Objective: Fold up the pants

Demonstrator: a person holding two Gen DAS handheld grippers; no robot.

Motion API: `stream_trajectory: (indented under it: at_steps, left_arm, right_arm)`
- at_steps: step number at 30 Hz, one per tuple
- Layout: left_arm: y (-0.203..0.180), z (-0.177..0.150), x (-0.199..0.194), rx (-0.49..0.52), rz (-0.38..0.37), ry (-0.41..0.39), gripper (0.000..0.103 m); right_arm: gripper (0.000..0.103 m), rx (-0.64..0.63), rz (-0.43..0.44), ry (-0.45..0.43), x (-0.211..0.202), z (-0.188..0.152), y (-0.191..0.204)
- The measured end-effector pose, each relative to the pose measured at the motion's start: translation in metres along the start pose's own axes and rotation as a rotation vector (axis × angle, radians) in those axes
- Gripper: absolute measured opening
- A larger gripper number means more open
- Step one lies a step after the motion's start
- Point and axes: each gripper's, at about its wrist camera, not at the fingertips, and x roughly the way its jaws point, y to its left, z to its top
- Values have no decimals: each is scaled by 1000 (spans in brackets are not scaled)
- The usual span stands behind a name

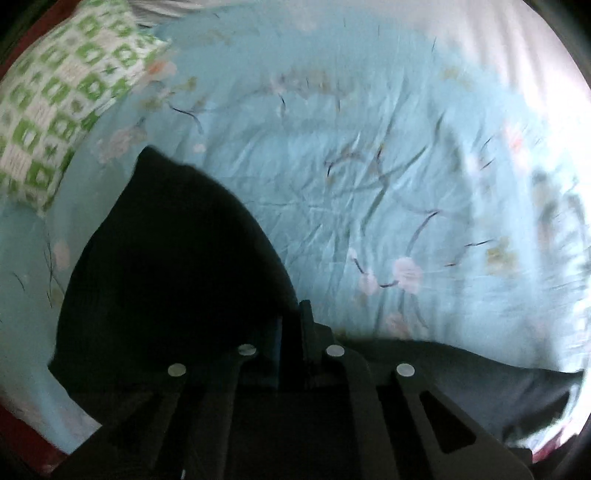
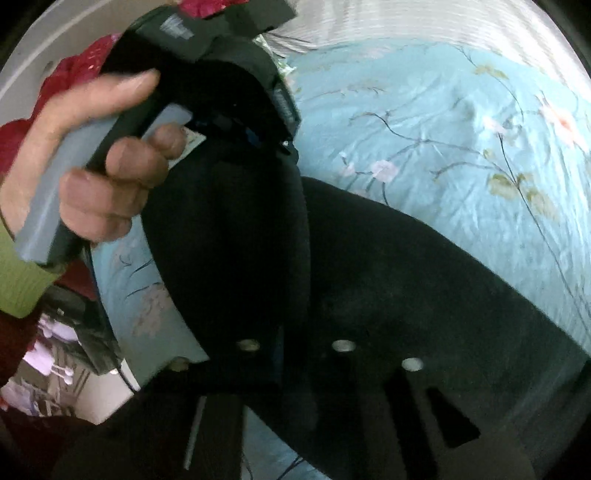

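The black pants lie on a light blue flowered bedsheet. In the left wrist view my left gripper is shut on the pants' edge, with cloth bunched to its left and a strip running right along the bottom. In the right wrist view the pants hang as a raised fold between both grippers. My right gripper is shut on the cloth. The left gripper shows at upper left, held by a hand, clamped on the top of the fold.
A green and white checked pillow lies at the far left of the bed. White striped bedding runs along the far side. The bed's edge, with room clutter beyond it, is at the lower left of the right wrist view.
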Motion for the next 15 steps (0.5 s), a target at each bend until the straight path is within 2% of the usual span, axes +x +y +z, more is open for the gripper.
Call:
stream_trajectory:
  at_steps: [2,7,11,15]
  left_arm:
    - [25,-23,-30,-50,-85,-87,4]
    - [68,-76,-74,-147,-167,-200,4]
    - [100,-118,-77,-229,-237,-208,4]
    - [117,-145,-56,-269,-277,-200,4]
  right_arm:
    - [7,-23,10,-24,-10,2,8]
    - [6,-130,15,-59,-31,3,33]
    - [6,-216,-3,-24,-27,-4,44]
    - [6,-256,-32,38,-10,-12,50]
